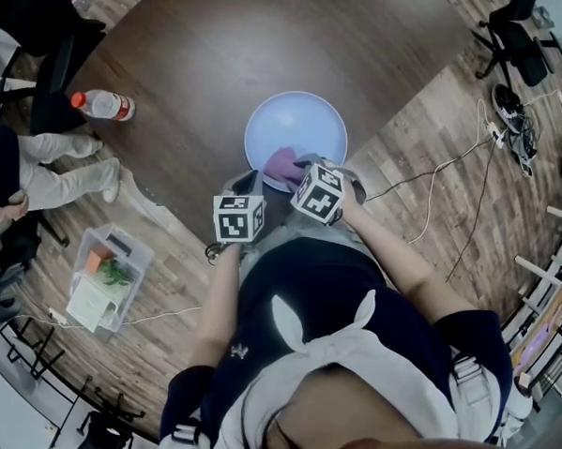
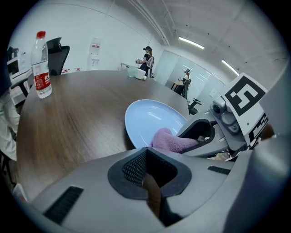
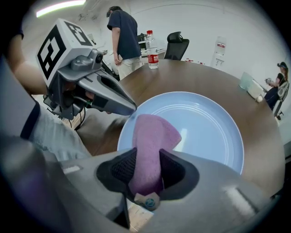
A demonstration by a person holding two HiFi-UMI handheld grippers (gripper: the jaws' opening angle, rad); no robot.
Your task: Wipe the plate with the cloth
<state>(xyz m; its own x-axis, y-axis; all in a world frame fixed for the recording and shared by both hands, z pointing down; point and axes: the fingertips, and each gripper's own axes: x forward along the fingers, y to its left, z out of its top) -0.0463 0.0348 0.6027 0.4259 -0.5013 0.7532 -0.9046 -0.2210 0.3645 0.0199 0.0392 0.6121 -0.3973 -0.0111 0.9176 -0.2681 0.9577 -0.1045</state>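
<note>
Right gripper view: right gripper pinches the purple cloth on the blue plate near side, left gripper sits pressed together at the rim, looks mid-wipe, next sweep across.

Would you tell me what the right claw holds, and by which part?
The purple cloth, by its near end; the rest lies on the plate.

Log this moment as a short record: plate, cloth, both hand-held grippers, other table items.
plate: light blue, on the brown table
cloth: purple, lying on the plate's near part
right hand-held gripper: shut on the cloth
left hand-held gripper: jaws together, tip by the plate's near rim, contact unclear
other: water bottle upright, apart from the plate
</note>
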